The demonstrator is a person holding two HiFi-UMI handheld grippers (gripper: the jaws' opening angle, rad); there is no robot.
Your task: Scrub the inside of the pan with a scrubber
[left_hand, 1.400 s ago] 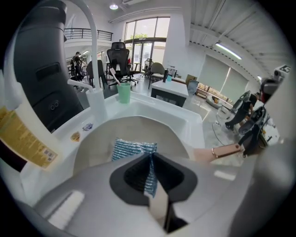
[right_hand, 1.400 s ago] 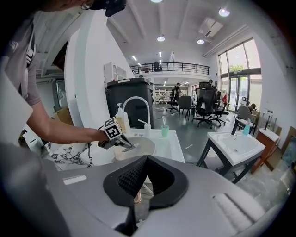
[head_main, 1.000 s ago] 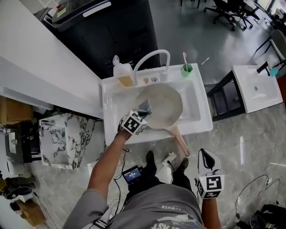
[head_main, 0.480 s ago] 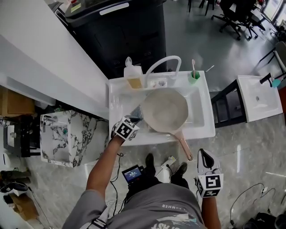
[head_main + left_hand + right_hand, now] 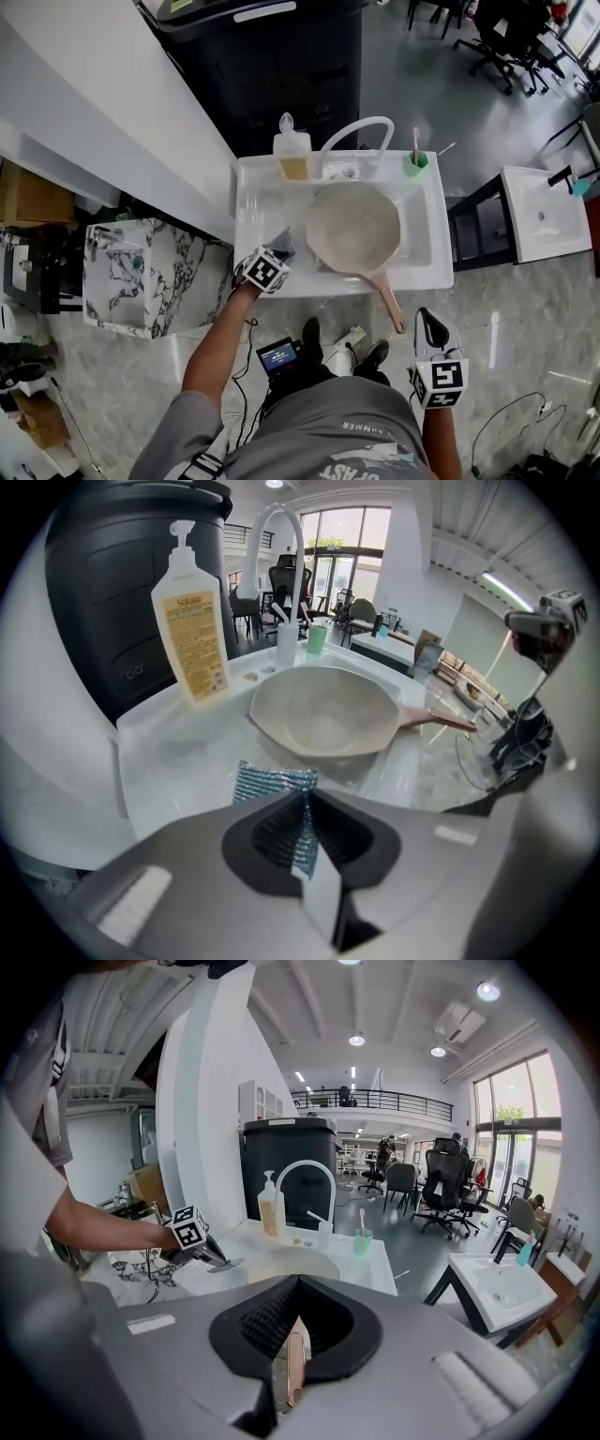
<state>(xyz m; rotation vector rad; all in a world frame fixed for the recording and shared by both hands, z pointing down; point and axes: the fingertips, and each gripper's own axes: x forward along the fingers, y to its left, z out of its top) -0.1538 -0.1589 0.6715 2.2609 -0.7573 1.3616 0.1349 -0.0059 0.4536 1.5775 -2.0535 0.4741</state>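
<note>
Step in hand: by my reading, the approach to the scrub. The scrubber is gripped but sits outside the pan, so no rubbing is under way at this moment.
Scrubber (image 5: 272, 782): a blue-silver mesh pad, pinched upright by one edge. It hangs over the left part of the basin, just beside the pan's left rim, and I cannot tell whether it touches the rim.
Left gripper (image 5: 277, 251): clenched on the scrubber, angled steeply down into the sink (image 5: 251, 192) from the near-left corner.
Pan (image 5: 354, 227): a pale, round frying pan lying in the basin with its inside facing up and looking bare. Its rose-gold handle (image 5: 386, 300) sticks out over the front edge of the sink towards the person.
Right gripper (image 5: 427, 323): low and well back from the sink, near the tip of the handle but apart from it. Its jaws are drawn together on nothing. The thin rose-gold strip in their slit is probably the handle seen beyond.
Nearby: a soap bottle (image 5: 292, 156), an arched faucet (image 5: 361, 127) and a green cup (image 5: 415, 161) stand along the back rim.
Next move: lift the pad over the rim, set it flat on the pan's floor and rub with pressure. The pan lies loose, so it may slide unless the free gripper steadies the handle.
</note>
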